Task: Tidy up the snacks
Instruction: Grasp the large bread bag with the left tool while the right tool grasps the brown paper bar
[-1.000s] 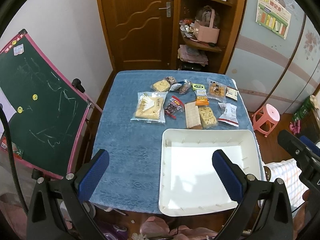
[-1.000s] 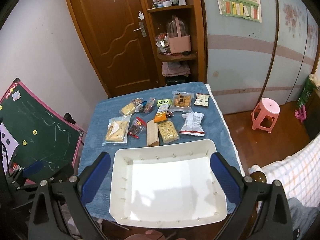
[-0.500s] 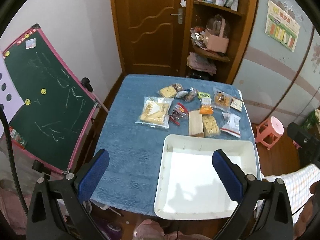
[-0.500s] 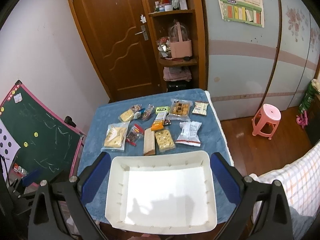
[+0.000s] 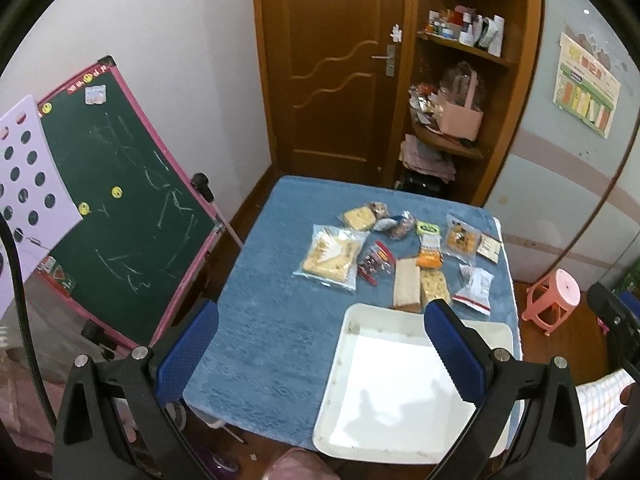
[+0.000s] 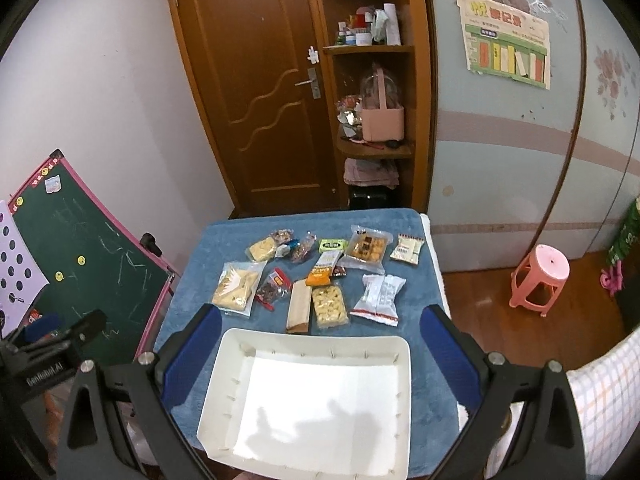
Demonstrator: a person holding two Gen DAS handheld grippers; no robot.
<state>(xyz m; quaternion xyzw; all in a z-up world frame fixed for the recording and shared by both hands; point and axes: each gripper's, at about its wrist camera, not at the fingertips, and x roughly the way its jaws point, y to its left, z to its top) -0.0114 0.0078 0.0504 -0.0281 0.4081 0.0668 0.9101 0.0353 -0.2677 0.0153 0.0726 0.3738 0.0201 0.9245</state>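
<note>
Right wrist view: right gripper point(image 6: 320, 364) hangs high over the white tray point(image 6: 316, 347), fingers spread wide, gripping nothing; snacks point(image 6: 320, 276) lie just beyond the tray on the blue cloth point(image 6: 188, 308), left gripper point(image 5: 320, 352) equally agape

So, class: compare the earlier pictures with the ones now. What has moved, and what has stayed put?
Both grippers have drawn up and back from the table, so it looks smaller and lower in both views. The left gripper and right gripper stay open and empty. The white tray stays empty, and the snack packets, such as the white packet, have not shifted.
</note>
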